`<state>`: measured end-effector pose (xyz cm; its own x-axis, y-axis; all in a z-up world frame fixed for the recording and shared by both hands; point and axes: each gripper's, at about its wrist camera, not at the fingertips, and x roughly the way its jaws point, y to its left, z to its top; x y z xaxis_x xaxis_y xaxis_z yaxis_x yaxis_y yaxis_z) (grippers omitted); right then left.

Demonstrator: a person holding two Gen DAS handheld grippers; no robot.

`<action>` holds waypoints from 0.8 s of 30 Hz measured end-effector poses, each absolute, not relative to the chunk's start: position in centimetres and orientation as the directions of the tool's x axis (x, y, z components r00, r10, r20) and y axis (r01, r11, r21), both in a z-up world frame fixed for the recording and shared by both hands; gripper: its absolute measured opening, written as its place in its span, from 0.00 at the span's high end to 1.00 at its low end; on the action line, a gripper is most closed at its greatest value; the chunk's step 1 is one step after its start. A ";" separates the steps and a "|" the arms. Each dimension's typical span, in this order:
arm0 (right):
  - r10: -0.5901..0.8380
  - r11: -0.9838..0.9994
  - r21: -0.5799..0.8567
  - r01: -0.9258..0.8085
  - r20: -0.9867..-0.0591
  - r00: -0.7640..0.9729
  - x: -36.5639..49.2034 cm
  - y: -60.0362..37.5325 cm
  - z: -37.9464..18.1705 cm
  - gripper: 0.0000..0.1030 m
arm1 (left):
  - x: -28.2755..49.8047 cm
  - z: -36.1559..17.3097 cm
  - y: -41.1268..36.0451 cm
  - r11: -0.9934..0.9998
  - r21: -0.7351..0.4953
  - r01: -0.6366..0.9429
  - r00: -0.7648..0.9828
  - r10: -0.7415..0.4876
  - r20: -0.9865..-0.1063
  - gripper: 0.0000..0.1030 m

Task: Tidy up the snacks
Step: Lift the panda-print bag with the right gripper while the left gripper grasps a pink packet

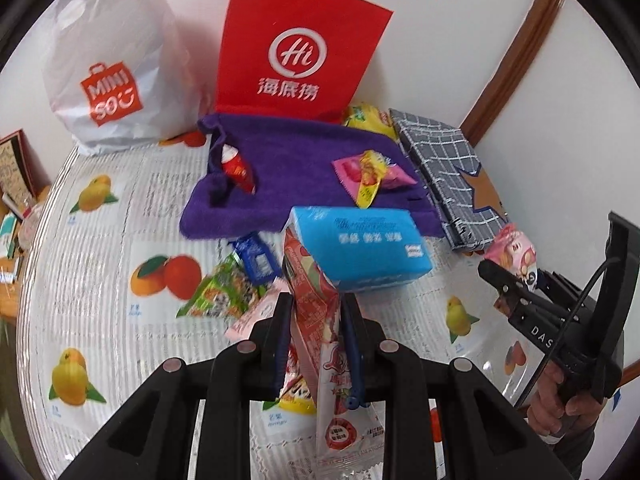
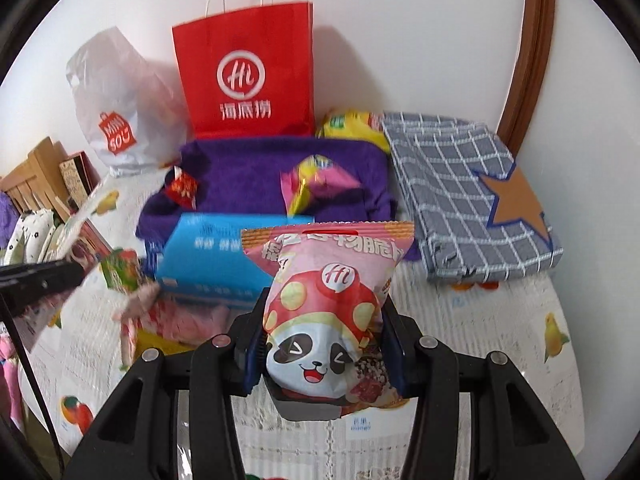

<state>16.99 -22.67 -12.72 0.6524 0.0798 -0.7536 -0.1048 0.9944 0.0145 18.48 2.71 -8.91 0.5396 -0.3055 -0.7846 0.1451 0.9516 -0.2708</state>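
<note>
Your left tongs (image 1: 316, 320) are pinching a thin red-and-pink sachet (image 1: 316, 312) by its edge, your right tongs (image 2: 324, 344) are clamping the puffy panda bag (image 2: 328, 312) above the desk (image 1: 100, 240), so either is risking slipping onto the blue box (image 1: 360, 248).

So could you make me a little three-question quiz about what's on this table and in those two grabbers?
1. True or false: the right gripper holds the pink panda packet.
2. How many snacks lie on the purple towel: A one, B three, C six?
3. What does the left gripper pinch?

Key:
1. True.
2. B: a red-and-white snack, a pink packet and a yellow packet across it.
3. A thin red-and-white packet, hanging between its fingers.
</note>
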 end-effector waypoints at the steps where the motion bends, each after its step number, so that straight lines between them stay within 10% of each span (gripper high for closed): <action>1: 0.080 0.995 0.016 -0.103 -0.748 0.659 17.4 -22.6 -12.3 0.53 | 18.8 -8.6 2.6 0.952 -0.268 0.150 0.544 -0.306 -0.781 0.77; 24: 0.090 0.994 0.027 -0.102 -0.721 0.687 29.4 -20.9 -11.8 0.53 | 29.3 -8.9 4.0 0.961 -0.241 0.139 0.538 -0.277 -0.796 0.77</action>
